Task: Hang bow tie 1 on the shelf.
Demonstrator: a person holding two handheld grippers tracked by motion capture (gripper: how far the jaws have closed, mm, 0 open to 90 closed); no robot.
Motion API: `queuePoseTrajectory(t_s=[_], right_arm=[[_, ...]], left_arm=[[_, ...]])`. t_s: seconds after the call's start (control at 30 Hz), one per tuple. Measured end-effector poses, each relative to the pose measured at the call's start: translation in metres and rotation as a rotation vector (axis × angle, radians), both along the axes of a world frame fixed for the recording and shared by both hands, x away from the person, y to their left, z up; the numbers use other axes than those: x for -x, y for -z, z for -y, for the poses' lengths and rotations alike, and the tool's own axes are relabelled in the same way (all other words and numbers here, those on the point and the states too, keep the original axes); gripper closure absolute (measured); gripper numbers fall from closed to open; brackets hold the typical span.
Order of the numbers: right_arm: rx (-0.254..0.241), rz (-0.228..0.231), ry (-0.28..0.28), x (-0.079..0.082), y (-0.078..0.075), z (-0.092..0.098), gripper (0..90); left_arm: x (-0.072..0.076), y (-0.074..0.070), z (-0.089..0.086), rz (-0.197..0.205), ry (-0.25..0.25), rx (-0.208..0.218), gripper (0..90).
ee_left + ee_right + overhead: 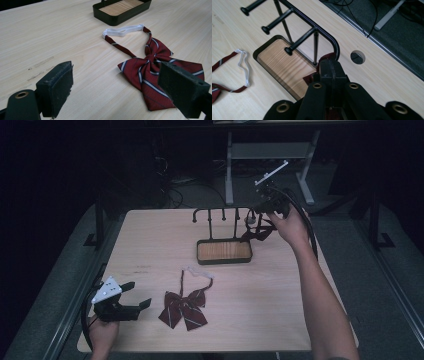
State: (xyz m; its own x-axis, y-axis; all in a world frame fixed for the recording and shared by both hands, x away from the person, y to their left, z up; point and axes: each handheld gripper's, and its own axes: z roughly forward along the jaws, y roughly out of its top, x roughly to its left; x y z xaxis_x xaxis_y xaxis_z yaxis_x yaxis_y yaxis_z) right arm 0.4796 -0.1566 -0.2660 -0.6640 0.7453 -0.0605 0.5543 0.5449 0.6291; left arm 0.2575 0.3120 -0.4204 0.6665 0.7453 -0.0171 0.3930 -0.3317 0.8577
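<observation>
The right gripper (261,220), jaws clamped on a bow tie (256,233), holds it beside the rack (220,215) for hanging; the left gripper (140,296) waits, jaws apart, near the second bow tie (182,309).

The dark red bow tie (258,233) hangs bunched up right of center in the high view, just beside the black hook rack (220,215). It's pinched in the right gripper (331,66); I think it's striped, but it's too dim to tell.
</observation>
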Motion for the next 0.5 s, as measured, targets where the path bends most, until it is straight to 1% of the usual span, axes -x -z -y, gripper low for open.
queuePoseTrajectory(t_s=[0.1,0.13,0.17,0.2,0.33,0.4,0.43,0.47,0.5], right_arm=[[-0.011,-0.007,0.016,-0.002,0.006,0.006,89.5],[-0.011,-0.007,0.016,-0.002,0.006,0.006,89.5],[-0.025,-0.014,0.019,-0.002,0.009,0.009,89.2],[-0.025,-0.011,0.018,-0.002,0.011,0.010,89.0],[-0.039,-0.018,0.025,0.000,0.013,0.013,88.3],[-0.053,-0.022,0.024,0.001,0.015,0.016,85.9],[-0.061,-0.022,0.023,0.003,0.015,0.018,82.4],[-0.061,-0.022,0.023,0.003,0.015,0.018,82.4],[-0.060,-0.012,0.027,0.004,0.015,0.018,81.2]], left_arm=[[0.001,-0.001,0.000,0.002,0.000,-0.001,12.8],[0.001,-0.001,0.000,0.004,0.000,0.000,12.8],[0.001,0.000,0.000,0.006,-0.001,0.003,12.8],[0.000,0.000,0.001,0.006,0.001,0.001,12.8],[0.000,0.000,0.002,0.004,0.006,-0.003,12.8],[0.000,0.000,0.002,0.003,0.004,-0.002,12.8],[0.000,-0.001,0.002,0.004,0.004,-0.008,12.8],[0.000,-0.001,0.002,0.004,0.004,-0.008,12.8],[0.000,-0.001,0.001,0.004,0.000,-0.009,12.8]])
